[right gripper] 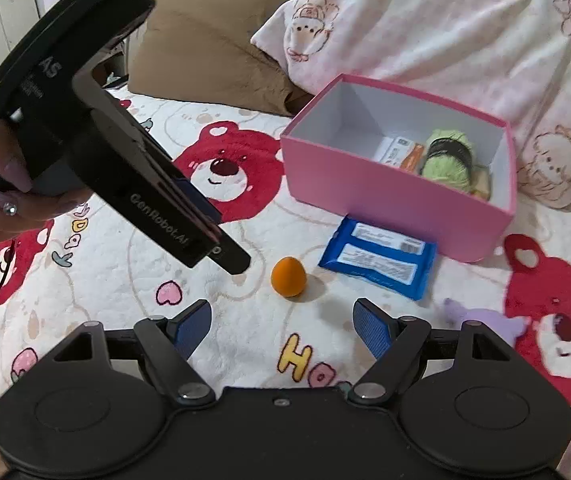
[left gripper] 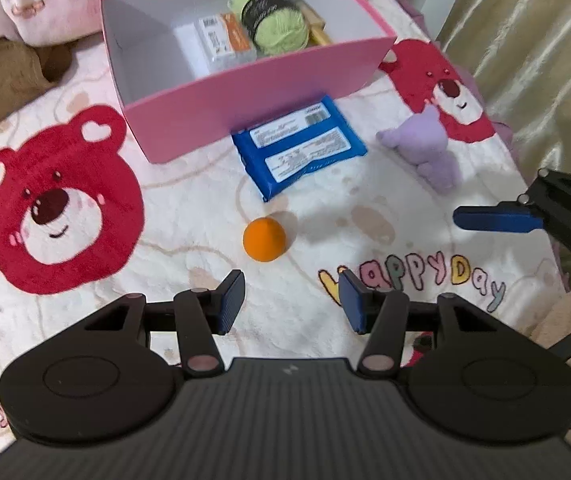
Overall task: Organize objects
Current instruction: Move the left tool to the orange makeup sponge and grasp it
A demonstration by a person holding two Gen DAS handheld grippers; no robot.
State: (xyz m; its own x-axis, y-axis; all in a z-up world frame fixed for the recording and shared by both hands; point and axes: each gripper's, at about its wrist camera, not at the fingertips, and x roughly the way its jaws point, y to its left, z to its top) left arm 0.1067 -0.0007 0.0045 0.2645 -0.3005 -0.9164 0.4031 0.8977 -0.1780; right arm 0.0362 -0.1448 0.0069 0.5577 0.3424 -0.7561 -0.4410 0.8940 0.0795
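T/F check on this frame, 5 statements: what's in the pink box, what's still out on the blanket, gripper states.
1. The green yarn ball lies inside the pink box. True.
2. The orange ball is in the box. False: it sits on the bear blanket, in front of the blue packet.
3. The left gripper holds the ball. False: its fingers are empty, apart, short of it.
4. The purple plush toy lies outside the box. True.
5. The right gripper is shut. False: open, nothing between its fingers.
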